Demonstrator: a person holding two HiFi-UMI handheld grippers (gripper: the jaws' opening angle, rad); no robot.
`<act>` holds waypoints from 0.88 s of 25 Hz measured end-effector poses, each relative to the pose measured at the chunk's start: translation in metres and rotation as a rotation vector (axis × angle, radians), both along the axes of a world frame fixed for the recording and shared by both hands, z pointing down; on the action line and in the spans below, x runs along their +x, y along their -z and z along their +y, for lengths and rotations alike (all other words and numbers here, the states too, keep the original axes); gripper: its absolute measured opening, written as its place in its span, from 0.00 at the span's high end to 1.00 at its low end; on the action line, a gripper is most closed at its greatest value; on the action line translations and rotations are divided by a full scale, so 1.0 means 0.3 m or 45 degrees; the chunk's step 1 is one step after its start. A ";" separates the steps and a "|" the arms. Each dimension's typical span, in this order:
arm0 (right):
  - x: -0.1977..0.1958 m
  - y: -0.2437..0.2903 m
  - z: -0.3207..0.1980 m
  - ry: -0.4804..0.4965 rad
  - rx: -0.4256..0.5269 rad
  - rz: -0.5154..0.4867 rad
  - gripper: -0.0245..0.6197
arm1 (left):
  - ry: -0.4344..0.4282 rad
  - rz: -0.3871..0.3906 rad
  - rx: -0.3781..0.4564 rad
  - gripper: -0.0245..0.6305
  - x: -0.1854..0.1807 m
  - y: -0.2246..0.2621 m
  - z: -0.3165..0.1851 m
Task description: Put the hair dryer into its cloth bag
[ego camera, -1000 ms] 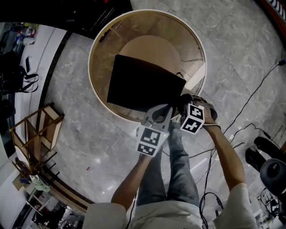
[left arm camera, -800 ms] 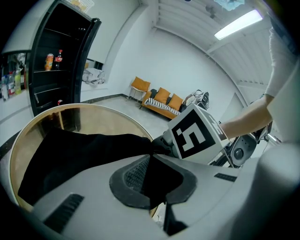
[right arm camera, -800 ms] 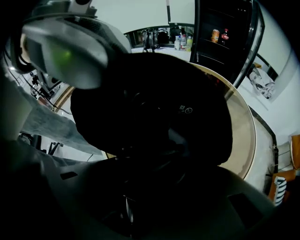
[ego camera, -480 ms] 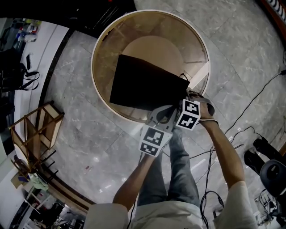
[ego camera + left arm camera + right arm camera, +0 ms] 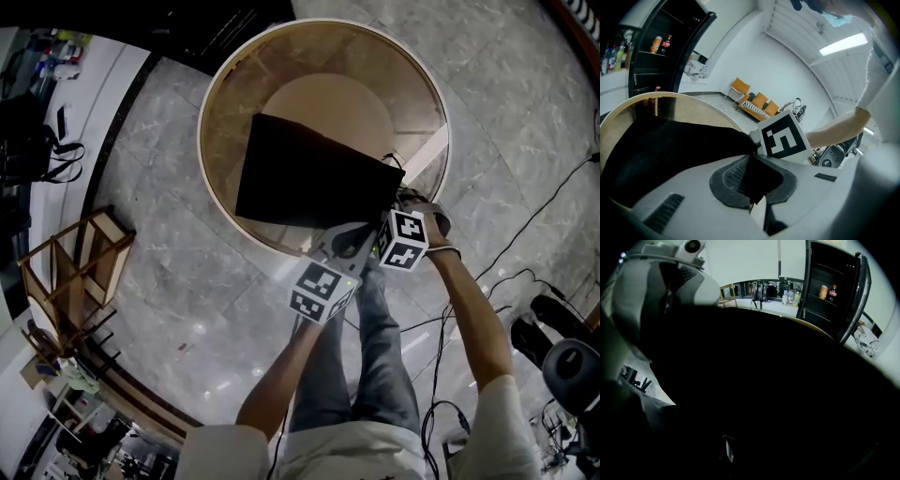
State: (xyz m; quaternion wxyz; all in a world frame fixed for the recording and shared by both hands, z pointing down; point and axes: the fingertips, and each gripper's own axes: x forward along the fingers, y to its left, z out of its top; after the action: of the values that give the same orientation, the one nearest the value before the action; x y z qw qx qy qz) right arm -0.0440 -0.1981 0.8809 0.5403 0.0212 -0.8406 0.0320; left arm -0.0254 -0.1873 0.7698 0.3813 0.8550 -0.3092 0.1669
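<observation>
Left gripper [image 5: 752, 176] pinched tight on cloth bag [image 5: 309, 178] hem; bag flat ahead on round table [image 5: 223, 103]. Right gripper [image 5: 392, 227] just beside, view blacked by cloth, jaws unreadable; hair dryer unseen, possibly inside. Risk: hem slips, mouth collapses.

On rnd table [image 5: 323, 98]: bag [image 5: 309, 183] (toward near-right edge).

The cloth bag [image 5: 309, 183] is matt, the wooden table [image 5: 230, 112] smooth, the stone floor [image 5: 159, 253] glossy.

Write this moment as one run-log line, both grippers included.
black cloth bag: lies on round table | left gripper: jaws shut on bag's edge | right gripper: at bag's corner, jaws unclear
</observation>
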 end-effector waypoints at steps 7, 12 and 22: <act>-0.048 -0.008 -0.011 0.048 0.008 -0.053 0.67 | -0.007 0.062 -0.023 0.90 -0.018 -0.019 -0.021; -0.072 -0.038 -0.026 0.085 0.009 -0.056 0.66 | -0.005 0.074 -0.059 0.90 -0.035 -0.047 -0.048; -0.080 -0.051 0.003 0.097 -0.151 -0.039 0.55 | 0.014 0.100 -0.074 0.90 -0.054 -0.059 -0.048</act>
State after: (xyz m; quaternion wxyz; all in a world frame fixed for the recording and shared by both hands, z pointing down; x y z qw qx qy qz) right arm -0.0680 -0.1974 0.8962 0.5285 -0.0435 -0.8456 0.0615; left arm -0.0414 -0.2016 0.7873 0.4187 0.8477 -0.2939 0.1401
